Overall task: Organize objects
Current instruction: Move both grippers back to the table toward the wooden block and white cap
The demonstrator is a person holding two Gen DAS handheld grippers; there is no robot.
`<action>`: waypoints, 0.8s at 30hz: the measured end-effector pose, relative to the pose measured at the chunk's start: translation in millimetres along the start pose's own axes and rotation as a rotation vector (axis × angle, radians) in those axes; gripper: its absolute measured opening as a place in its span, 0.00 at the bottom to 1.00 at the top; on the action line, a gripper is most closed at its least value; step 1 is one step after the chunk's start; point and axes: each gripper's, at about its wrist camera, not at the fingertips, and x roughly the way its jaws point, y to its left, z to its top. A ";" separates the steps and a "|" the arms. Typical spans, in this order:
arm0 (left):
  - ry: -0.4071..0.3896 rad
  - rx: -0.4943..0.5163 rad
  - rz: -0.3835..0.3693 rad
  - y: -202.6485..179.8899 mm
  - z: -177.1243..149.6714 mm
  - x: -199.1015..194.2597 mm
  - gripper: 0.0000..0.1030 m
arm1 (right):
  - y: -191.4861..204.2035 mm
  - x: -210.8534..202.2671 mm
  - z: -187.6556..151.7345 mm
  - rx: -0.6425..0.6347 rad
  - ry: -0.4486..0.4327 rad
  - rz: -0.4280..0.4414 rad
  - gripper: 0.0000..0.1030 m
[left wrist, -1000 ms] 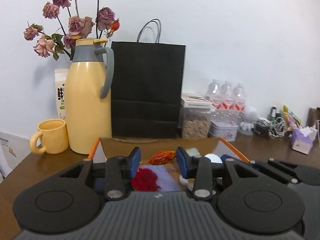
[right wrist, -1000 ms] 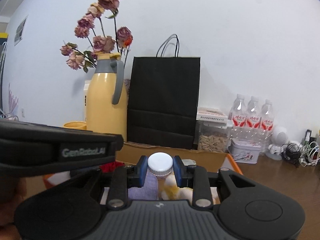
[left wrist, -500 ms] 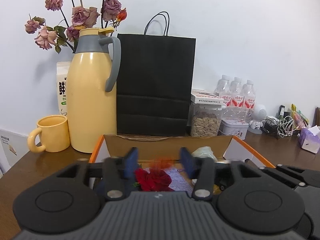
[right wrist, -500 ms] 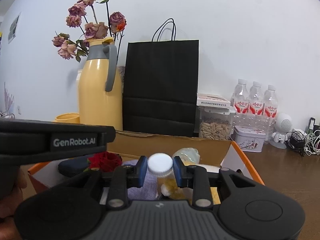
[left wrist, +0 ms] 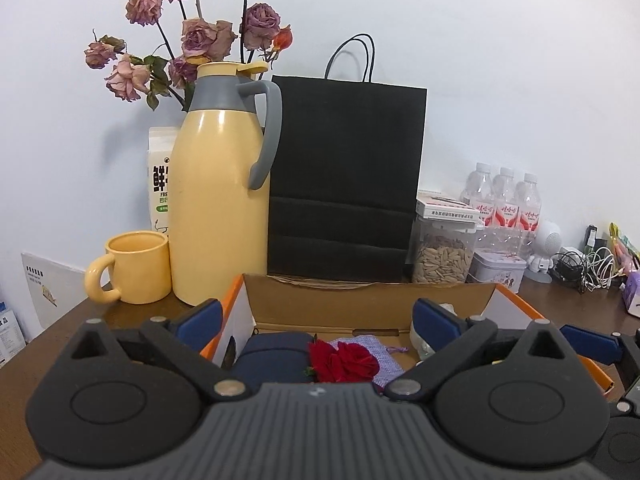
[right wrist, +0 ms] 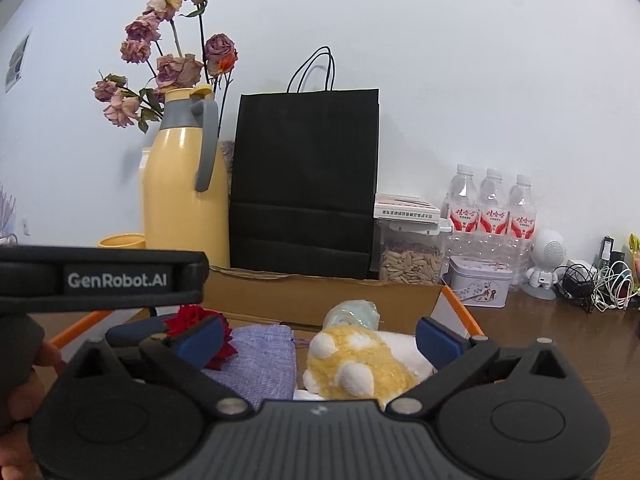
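Yellow jug (left wrist: 218, 216) beside black paper bag (left wrist: 344, 184)

both wrist views look level and close over the box (left wrist: 360, 300) (right wrist: 320, 292) toward the wall, sharing flask (left wrist: 220, 200) (right wrist: 180, 200) and bag (left wrist: 344, 184) (right wrist: 304, 180); the right view sits further right.

Dark brown wooden table (left wrist: 80, 320). Front centre — open cardboard box (left wrist: 360, 304), orange-edged flaps. Behind it, along the wall: yellow mug (left wrist: 134, 266) at left, touching or just beside the yellow thermos jug (left wrist: 220, 216); black paper bag (left wrist: 344, 184) upright next to the jug; clear seed jar (left wrist: 442, 256); small tin (left wrist: 498, 270); wrapped water bottles (left wrist: 504, 200); white robot figure (left wrist: 546, 250); cable tangle (left wrist: 588, 266) at far right. White carton (left wrist: 158, 176) stands behind the jug — base hidden.
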 end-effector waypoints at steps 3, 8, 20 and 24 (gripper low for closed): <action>0.004 -0.003 -0.002 -0.2 -0.1 -1.7 1.00 | 0.1 -0.7 0.1 -0.001 0.001 0.001 1.00; 0.027 -0.003 -0.006 -0.4 0.8 -6.6 1.00 | 0.3 -5.0 0.1 -0.006 0.002 0.004 1.00; 0.085 0.034 -0.092 5.0 -4.4 -54.0 1.00 | -18.9 -62.5 -9.5 -0.047 -0.006 0.027 1.00; 0.109 0.058 -0.117 3.6 -19.3 -63.8 1.00 | -29.6 -73.4 -26.7 -0.059 0.032 0.026 1.00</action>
